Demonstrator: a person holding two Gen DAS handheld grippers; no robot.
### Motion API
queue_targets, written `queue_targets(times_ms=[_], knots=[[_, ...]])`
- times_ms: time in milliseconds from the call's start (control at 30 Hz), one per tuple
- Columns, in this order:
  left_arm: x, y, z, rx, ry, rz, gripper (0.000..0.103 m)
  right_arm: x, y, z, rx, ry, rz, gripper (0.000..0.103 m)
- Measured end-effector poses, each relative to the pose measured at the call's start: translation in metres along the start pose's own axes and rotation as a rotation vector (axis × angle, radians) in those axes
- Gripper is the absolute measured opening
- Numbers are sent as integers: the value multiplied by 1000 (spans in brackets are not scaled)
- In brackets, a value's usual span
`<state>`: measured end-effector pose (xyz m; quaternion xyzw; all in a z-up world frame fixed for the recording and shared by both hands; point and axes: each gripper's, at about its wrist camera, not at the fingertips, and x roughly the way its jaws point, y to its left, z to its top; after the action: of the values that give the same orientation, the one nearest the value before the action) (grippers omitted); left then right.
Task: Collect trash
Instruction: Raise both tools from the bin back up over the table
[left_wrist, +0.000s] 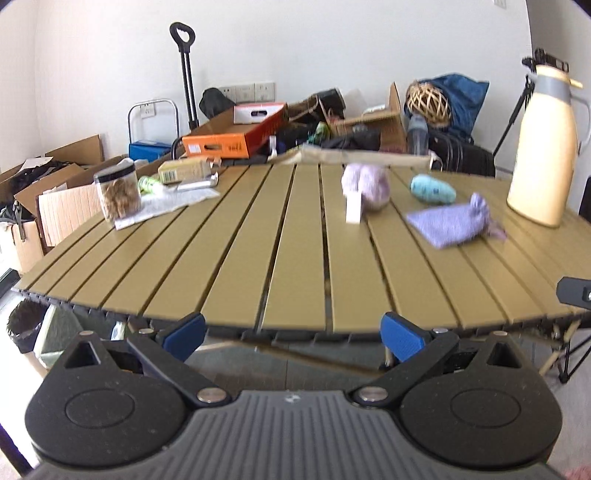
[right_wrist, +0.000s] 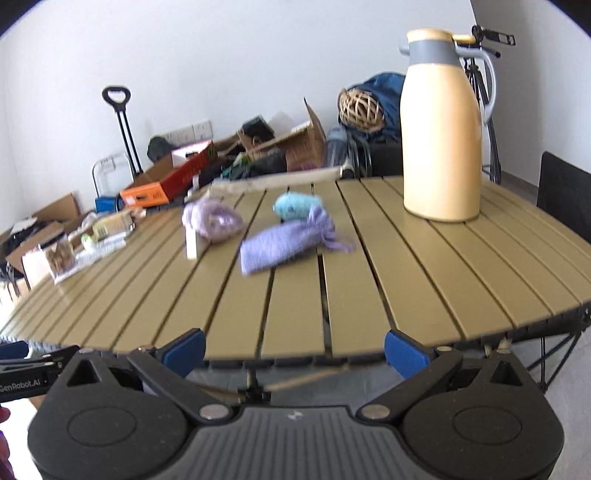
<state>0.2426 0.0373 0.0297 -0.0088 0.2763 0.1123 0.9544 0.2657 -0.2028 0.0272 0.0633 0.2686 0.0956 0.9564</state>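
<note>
Hovering off the near edge of the slatted table (left_wrist: 236, 266), the left gripper (left_wrist: 293, 334) and right gripper (right_wrist: 294, 350) hang released and empty, apparently at the approach step, the lilac pouch (right_wrist: 284, 242) mid-table needing a forward reach.

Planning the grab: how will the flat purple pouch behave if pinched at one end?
The purple pouch looks like soft knit fabric lying flat, so it will probably droop. Seemingly light, it should slide rather than roll on the slatted table.
</note>
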Motion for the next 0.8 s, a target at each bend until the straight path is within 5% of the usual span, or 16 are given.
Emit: queue_targets(times_ms=[500,800], knots=[[34,-2,54,-84,-61,-9,103,42,6,52,14,-93,-5,103],[69,-14,76,-47,-83,-18,103,84,9,71,3,-89,-26,103]])
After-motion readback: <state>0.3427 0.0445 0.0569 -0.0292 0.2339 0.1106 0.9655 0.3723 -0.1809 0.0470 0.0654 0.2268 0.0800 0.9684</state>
